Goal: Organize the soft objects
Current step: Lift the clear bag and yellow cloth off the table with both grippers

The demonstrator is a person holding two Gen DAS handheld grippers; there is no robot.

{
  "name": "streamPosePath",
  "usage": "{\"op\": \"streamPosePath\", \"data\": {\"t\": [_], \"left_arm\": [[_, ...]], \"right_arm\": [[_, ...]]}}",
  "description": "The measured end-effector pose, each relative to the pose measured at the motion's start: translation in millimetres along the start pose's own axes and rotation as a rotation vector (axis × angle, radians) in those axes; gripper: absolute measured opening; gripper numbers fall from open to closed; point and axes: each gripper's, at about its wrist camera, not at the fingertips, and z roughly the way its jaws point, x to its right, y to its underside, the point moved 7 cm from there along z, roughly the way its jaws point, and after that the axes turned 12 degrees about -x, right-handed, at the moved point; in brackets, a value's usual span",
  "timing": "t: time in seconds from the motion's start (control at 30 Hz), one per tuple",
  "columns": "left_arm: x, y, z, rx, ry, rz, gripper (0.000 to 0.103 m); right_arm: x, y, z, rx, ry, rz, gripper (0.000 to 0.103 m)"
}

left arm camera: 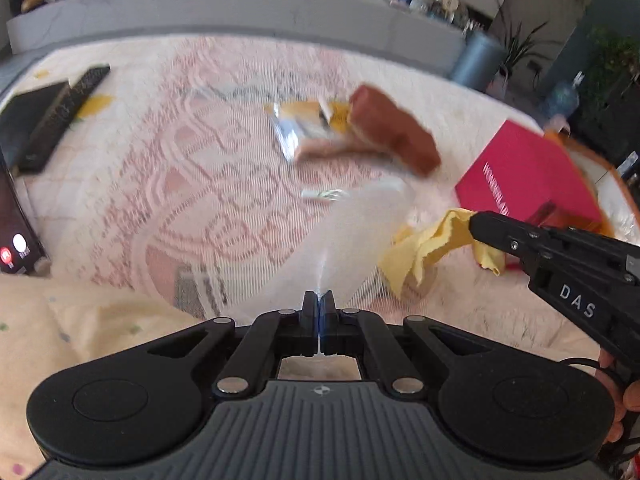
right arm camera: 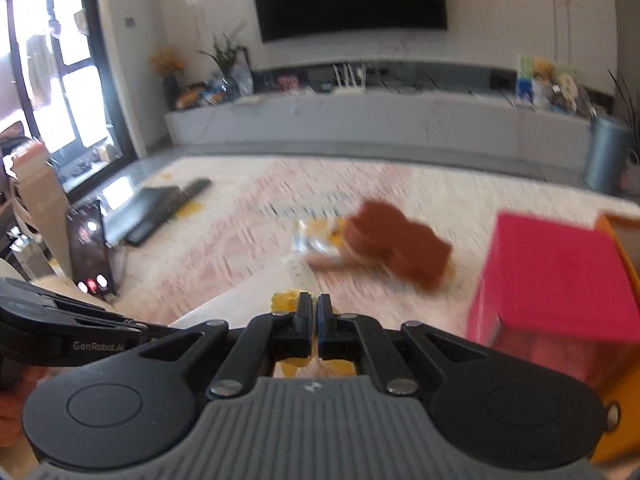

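Observation:
My left gripper (left arm camera: 319, 300) is shut on the edge of a clear plastic bag (left arm camera: 348, 236) that fans out ahead of it over the patterned rug. My right gripper (right arm camera: 314, 304) is shut on a yellow cloth (right arm camera: 285, 300); in the left wrist view the cloth (left arm camera: 424, 246) hangs crumpled from the right gripper's tip (left arm camera: 478, 222) at the right. A brown soft block (left arm camera: 394, 132) lies on the rug beyond, beside a yellow and silver packet (left arm camera: 304, 124). Both also show in the right wrist view, the block (right arm camera: 400, 246) and the packet (right arm camera: 316, 242). Both views are blurred.
A pink box (left arm camera: 528, 172) sits at the right inside an orange-rimmed bin (left arm camera: 600, 168); it also shows in the right wrist view (right arm camera: 556, 276). A remote and dark tablet (left arm camera: 52, 120) lie at the far left. A phone (left arm camera: 16, 236) stands at the left. A cream blanket (left arm camera: 60, 320) lies near left.

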Motion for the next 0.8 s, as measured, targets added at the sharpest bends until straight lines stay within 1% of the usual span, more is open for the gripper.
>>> {"op": "streamPosePath", "data": {"t": [0.03, 0.07, 0.1, 0.13, 0.17, 0.2, 0.27, 0.3, 0.33, 0.37, 0.4, 0.47, 0.53, 0.63, 0.73, 0.8], "left_arm": [[0.0, 3.9, 4.5, -0.013, 0.002, -0.002, 0.004], [-0.6, 6.7, 9.1, -0.029, -0.006, -0.001, 0.010], [-0.4, 8.3, 12.3, -0.037, -0.020, 0.011, 0.018], [0.8, 9.5, 13.4, -0.035, -0.028, 0.032, 0.022], [2.8, 9.7, 12.9, -0.028, -0.030, 0.054, 0.034], [5.8, 9.4, 10.4, -0.015, -0.030, 0.073, 0.050], [11.8, 5.5, 3.5, 0.030, -0.030, 0.116, 0.063], [13.6, 2.5, 2.8, 0.039, -0.038, 0.136, 0.064], [15.2, -1.2, 4.4, 0.036, -0.055, 0.154, 0.065], [16.5, -5.3, 8.5, 0.032, -0.073, 0.180, 0.066], [17.6, -8.4, 14.2, 0.017, -0.078, 0.205, 0.068], [16.9, -14.3, 28.0, -0.028, -0.070, 0.221, 0.069], [13.4, -21.8, 37.8, -0.038, -0.062, 0.212, 0.069], [7.7, -28.9, 49.3, -0.069, -0.017, 0.174, 0.069], [2.0, -32.2, 56.9, -0.084, 0.005, 0.137, 0.068], [-1.6, -33.5, 59.4, -0.087, 0.018, 0.113, 0.066]], "right_arm": [[4.7, 5.9, 6.0, -0.020, 0.017, 0.008, 0.000], [8.5, 11.7, 11.3, -0.038, 0.022, 0.021, 0.000], [12.3, 16.6, 15.6, -0.052, 0.025, 0.038, 0.000], [15.2, 20.2, 19.6, -0.065, 0.026, 0.051, 0.000], [16.6, 21.2, 24.3, -0.080, 0.022, 0.057, 0.002], [18.1, 22.9, 28.0, -0.094, 0.018, 0.062, 0.004], [19.9, 23.8, 32.2, -0.101, 0.023, 0.071, 0.009], [20.1, 23.3, 33.4, -0.099, 0.024, 0.071, 0.015], [20.3, 22.9, 34.5, -0.097, 0.028, 0.067, 0.033], [20.9, 23.1, 35.0, -0.095, 0.037, 0.061, 0.045], [21.3, 21.9, 36.6, -0.096, 0.049, 0.049, 0.048], [22.1, 18.8, 42.2, -0.105, 0.075, 0.022, 0.050], [25.0, 17.5, 50.0, -0.125, 0.082, 0.010, 0.050], [30.1, 16.8, 60.7, -0.146, 0.061, 0.024, 0.050], [29.4, 14.4, 69.2, -0.146, 0.039, 0.019, 0.050], [26.8, 12.8, 74.1, -0.147, 0.031, 0.009, 0.050]]}}
